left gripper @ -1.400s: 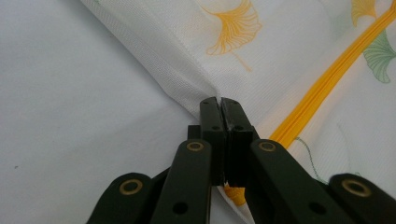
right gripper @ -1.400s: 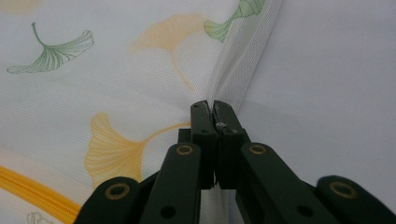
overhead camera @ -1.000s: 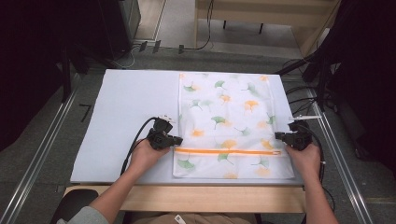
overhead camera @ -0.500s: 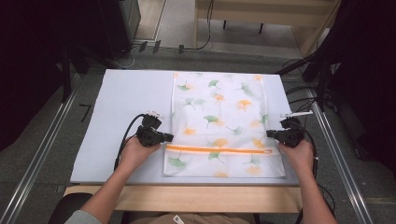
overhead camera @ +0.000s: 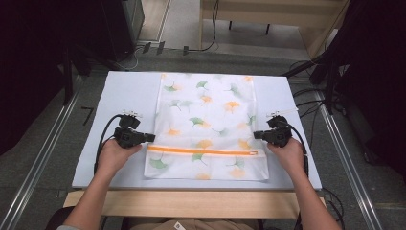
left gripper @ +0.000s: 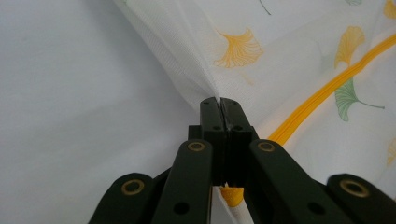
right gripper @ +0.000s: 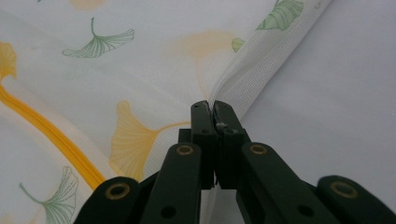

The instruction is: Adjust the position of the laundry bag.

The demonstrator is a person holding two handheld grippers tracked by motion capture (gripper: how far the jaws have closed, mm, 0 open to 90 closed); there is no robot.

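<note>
While the pale table mat (overhead camera: 95,120) lies flat, the mesh laundry bag (overhead camera: 206,124) rests at its middle, orange zipper (overhead camera: 201,152) toward the person; the left gripper (overhead camera: 152,137) and right gripper (overhead camera: 255,135) each pinch a side edge, seemingly lifting it slightly.

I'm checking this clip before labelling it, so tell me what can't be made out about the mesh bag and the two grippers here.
- Mesh bag, high view: whether anything is inside, as the leaf print masks it.
- Zipper pull: too small in the high view.
- Left gripper, right gripper: how much cloth is pinched, hidden between the closed jaws.
</note>
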